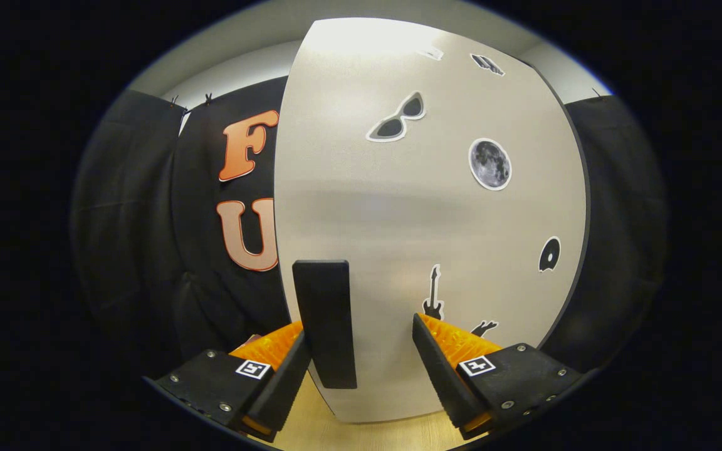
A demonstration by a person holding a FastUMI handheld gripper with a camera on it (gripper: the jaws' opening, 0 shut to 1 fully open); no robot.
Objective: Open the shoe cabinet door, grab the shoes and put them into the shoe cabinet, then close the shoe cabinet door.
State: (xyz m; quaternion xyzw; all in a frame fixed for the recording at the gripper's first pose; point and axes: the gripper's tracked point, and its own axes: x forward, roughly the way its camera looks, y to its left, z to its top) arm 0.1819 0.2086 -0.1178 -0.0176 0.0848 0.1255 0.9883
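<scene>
The shoe cabinet door [430, 207] stands directly ahead and seems closed, with the gripper [361, 351] open, its jaws spread around the dark handle [325, 322] without pressing it, so I judge the task is either beginning or finishing.

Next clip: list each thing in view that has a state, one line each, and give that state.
Cabinet door: its face is toward the camera; open or shut cannot be told.
Door handle: upright, between the fingers, beside the left one; contact unclear.
Hand-held gripper: open, fingers astride the handle, not clamped.
Stickers: stuck flat on the door.
</scene>
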